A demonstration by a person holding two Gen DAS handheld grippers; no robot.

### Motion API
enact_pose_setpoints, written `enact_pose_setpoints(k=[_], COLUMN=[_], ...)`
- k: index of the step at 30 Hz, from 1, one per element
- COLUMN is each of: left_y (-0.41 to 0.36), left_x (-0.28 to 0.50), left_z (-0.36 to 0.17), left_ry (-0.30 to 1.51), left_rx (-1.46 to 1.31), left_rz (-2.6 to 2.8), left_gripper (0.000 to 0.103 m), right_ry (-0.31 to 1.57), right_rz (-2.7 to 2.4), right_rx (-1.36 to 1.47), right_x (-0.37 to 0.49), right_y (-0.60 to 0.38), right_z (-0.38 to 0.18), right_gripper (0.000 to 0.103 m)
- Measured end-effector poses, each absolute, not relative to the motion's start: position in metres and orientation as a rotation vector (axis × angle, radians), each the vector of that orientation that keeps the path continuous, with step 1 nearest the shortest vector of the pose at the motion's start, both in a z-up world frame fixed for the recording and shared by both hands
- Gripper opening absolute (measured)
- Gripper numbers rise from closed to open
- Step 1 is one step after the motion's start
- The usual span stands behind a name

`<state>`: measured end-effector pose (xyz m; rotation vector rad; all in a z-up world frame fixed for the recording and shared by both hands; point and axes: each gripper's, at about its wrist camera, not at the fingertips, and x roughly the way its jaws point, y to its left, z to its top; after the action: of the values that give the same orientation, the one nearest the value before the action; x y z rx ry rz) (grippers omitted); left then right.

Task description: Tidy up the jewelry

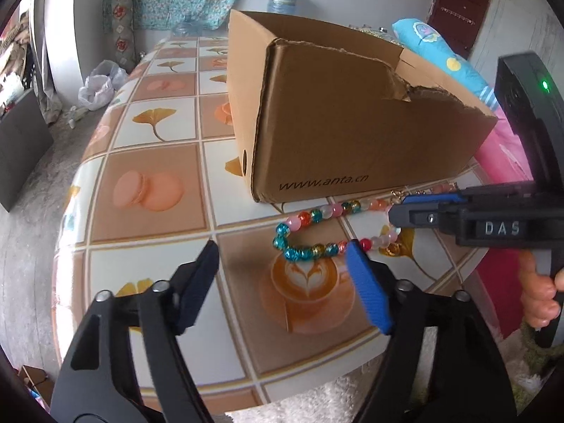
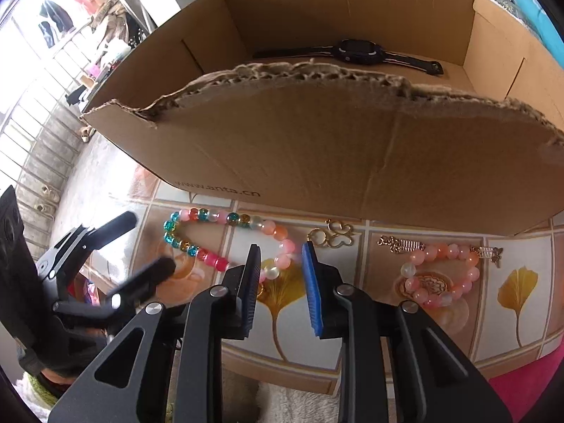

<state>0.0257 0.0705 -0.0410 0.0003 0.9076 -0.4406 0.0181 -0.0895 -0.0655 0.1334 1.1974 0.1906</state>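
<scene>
Beads (image 2: 225, 243) of many colours lie looped on the table (image 1: 155, 162), just near of the box (image 2: 317, 162). Right claw (image 2: 280, 275) stands partly open astride their right end, pads not pressing. Left claw (image 1: 282, 275) gapes at the loop's left end, holding nothing. Watch (image 2: 352, 53) lies inside the box.

The cardboard box (image 2: 317, 162) walls off the table (image 1: 148, 162) behind the beaded bracelet (image 2: 225, 243).

Multicoloured bead bracelet (image 2: 225, 243) and pink bead bracelet (image 2: 442, 275) on table, watch (image 2: 356, 51) in box (image 2: 317, 162)
</scene>
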Motion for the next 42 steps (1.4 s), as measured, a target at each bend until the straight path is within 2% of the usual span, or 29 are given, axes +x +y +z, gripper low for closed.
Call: enact_pose_setpoints(k=[2,5,9,13,15,16,18,30,42], left_y=[0.069,0.064,0.053,0.037,0.033,0.031,0.029,0.057,0.055], left_x=[0.034,0.037,0.041,0.038,0.037,0.037,0.037,0.013,0.003], left_z=[-0.043,-0.042,-0.043,-0.043,-0.042,-0.041,-0.04,0.007,0.1], left_ry=[0.924,0.939,0.955,0.947,0.941,0.94,0.941,0.884,0.687], left_rx=[-0.012,0.007,0.081,0.199,0.22,0.223,0.229,-0.002,-0.038], left_rz=[-0.449,-0.439,-0.41,-0.38,-0.382,-0.388,-0.383,-0.479,-0.564], left_gripper=[0.054,0.043,0.033,0.03,0.021,0.013,0.008,0.008,0.008], right_ry=[1.208,1.201,1.191,1.171,1.168,1.17,1.172,1.034,0.825], right_rz=[0.196,0.196,0.189,0.183,0.19,0.205,0.221,0.316,0.415], right_rx=[0.13,0.109,0.064,-0.025,-0.02,0.013,0.071,0.113,0.058], right_x=[0.019,0.023,0.023,0.022,0.023,0.025,0.029,-0.004,-0.017], right_y=[-0.089,-0.086,-0.078,-0.066,-0.065,-0.067,-0.072,-0.074,-0.087], right_z=[-0.071,-0.072,-0.072,-0.073,-0.073,-0.074,-0.074,-0.018,0.071], right_gripper=[0.023,0.021,0.017,0.013,0.011,0.01,0.01,0.009,0.009])
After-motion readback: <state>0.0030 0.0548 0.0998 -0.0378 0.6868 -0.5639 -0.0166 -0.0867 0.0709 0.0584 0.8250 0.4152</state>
